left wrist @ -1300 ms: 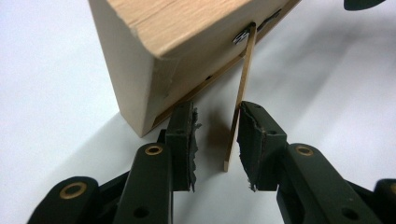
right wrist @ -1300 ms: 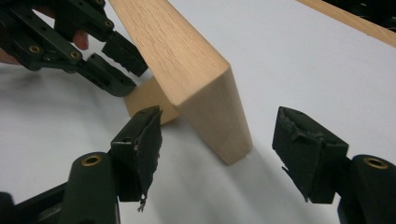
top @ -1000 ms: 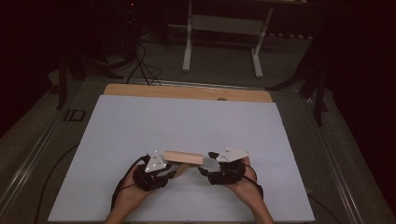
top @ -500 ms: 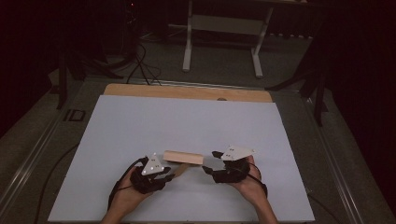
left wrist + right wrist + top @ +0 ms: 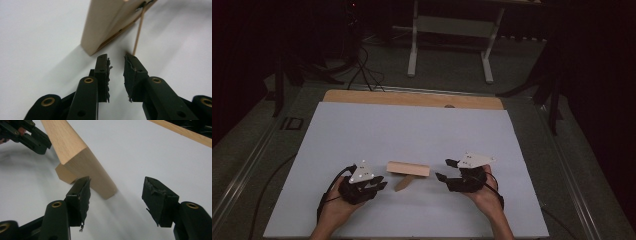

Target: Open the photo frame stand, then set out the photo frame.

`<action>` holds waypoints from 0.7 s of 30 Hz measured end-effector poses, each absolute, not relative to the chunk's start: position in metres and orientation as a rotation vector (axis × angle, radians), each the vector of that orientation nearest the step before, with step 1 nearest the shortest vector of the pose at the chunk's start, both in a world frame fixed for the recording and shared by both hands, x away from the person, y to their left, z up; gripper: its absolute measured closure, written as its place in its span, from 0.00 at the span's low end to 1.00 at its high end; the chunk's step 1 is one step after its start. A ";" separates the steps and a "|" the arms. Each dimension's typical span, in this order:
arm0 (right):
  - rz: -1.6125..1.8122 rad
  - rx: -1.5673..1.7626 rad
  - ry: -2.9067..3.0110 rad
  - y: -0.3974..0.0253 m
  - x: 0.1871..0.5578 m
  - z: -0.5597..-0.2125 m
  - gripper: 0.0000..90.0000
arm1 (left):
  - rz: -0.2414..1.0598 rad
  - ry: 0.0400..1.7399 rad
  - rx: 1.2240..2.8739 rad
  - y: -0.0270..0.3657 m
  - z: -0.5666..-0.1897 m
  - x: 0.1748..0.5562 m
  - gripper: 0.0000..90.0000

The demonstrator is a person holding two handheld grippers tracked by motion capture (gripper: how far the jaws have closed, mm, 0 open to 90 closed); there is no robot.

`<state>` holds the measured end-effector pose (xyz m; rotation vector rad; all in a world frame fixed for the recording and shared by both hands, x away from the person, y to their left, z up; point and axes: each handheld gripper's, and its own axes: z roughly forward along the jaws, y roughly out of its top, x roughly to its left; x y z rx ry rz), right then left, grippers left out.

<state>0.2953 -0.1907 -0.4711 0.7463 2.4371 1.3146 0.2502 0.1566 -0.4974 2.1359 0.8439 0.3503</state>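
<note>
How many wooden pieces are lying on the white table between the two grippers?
2. A long wooden block lies between the grippers. A smaller wooden piece sticks out from under its front side, toward the person. More pieces may be hidden under the block.

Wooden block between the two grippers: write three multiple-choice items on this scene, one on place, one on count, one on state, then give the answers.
1. Where does the wooden block lie?
A. on the white table between the grippers
B. on the floor beyond the table
C. in the left gripper

2. How many wooden blocks lie on the white table?
A. three
B. one
C. five

3. How does the right gripper stand?
A. shut on the block
B. open, holding nothing
C. shut on a cable

Answers: 1 A, the high view shows it on the table between the left gripper and the right one. 2 B, the high view shows a single block. 3 B, the right gripper view shows a wide gap between its jaws, the block beside one jaw.
</note>
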 end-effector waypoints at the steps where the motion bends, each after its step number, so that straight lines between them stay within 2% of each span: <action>1: 1.313 0.750 2.436 -0.191 0.296 -0.472 0.43 | 0.358 0.851 2.134 0.158 -0.497 0.251 0.81; 14: 1.302 0.838 2.354 -0.191 0.299 -0.476 0.46 | 0.371 0.875 2.085 0.159 -0.495 0.250 0.82; 19: 1.276 0.884 2.294 -0.185 0.302 -0.479 0.67 | 0.367 0.856 2.105 0.152 -0.497 0.249 0.84; 20: 1.276 0.884 2.294 -0.185 0.302 -0.479 0.67 | 0.367 0.856 2.105 0.152 -0.497 0.249 0.85; 21: 1.275 0.891 2.290 -0.184 0.303 -0.480 0.71 | 0.383 0.842 2.123 0.150 -0.498 0.249 0.85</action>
